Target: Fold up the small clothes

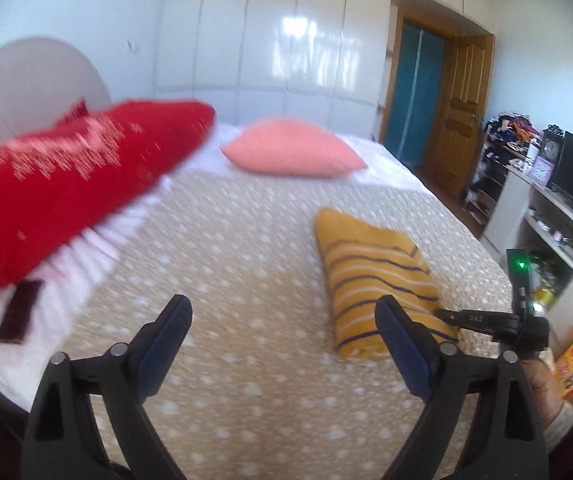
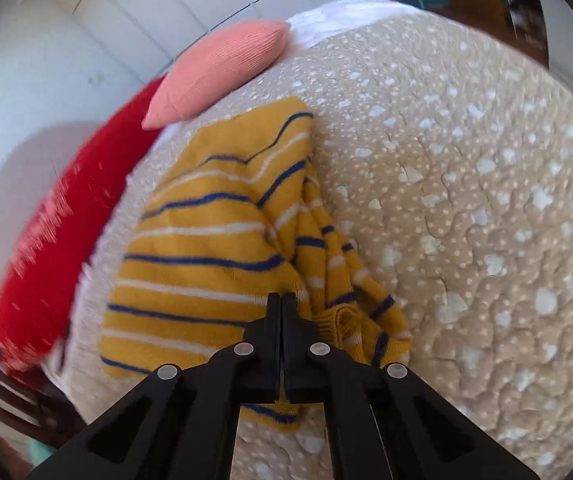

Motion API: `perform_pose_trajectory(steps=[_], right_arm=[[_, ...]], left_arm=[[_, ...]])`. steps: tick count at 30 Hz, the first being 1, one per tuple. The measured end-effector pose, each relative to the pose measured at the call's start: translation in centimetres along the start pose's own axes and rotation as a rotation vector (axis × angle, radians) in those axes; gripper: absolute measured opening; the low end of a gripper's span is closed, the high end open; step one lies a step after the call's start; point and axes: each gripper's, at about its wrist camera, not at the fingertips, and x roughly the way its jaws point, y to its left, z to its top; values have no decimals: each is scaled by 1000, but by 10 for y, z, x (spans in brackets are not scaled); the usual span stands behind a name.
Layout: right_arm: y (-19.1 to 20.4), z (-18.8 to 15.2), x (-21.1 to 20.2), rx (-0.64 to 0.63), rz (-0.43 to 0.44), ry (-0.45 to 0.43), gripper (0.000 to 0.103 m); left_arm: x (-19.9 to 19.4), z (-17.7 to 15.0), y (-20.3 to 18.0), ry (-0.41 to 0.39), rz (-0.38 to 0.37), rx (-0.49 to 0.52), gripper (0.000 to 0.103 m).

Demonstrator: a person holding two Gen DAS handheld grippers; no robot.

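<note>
Garment (image 2: 206, 240): mustard striped knit, lying on the bedspread (image 2: 466, 200); likely light, soft, floppy. Right gripper (image 2: 282, 300) is pinching its near edge; left gripper (image 1: 282, 332) is hovering spread, empty. Corners suit gripping.

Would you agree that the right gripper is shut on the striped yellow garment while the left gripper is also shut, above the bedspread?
Not quite: the left gripper is open, its fingers spread wide above the bedspread, as the left wrist view shows. The right gripper is indeed shut on the striped yellow garment.
</note>
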Motion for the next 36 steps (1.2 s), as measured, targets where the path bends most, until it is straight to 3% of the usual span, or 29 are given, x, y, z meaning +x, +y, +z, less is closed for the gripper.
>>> perform_pose_trajectory(steps=[3,5,6,7,9,12,14,16,20,26,31,36], right_arm=[[24,6,-21,-39,-49,-68,1],[42,20,-35,-77,-58,-141,5],[51,29,-38,-90,-52,-168,18],[60,41,-37,-96,-38,-187,39],[68,57,-25,-87,-12,-191,55],[73,78,18,-82,-47,-121,55],[60,86,59,-62,-111,-12,55],[51,85,63,-34,-109,-21,55],[65,60,11,-105,-105,-103,55],[81,-33,-79,-201,-126,-225,68],[75,-87,-100,-212,-194,-218,68],[74,-106,-106,-200,-215,-215,69]], left_arm=[[-24,-3,-4,-115,90,45,103],[-36,-4,-6,-190,130,70,103],[-41,-3,-7,-211,144,76,103],[-44,-2,-8,-223,152,80,103],[-48,0,-10,-234,143,87,103],[-51,-1,-10,-220,135,86,103],[-55,-3,-7,-236,144,78,103],[-62,-7,-3,-256,150,79,103],[-54,-10,5,-210,149,48,103],[-20,-25,-3,6,111,-6,103],[-16,-47,-20,62,76,8,103],[-16,-55,-24,111,51,16,103]])
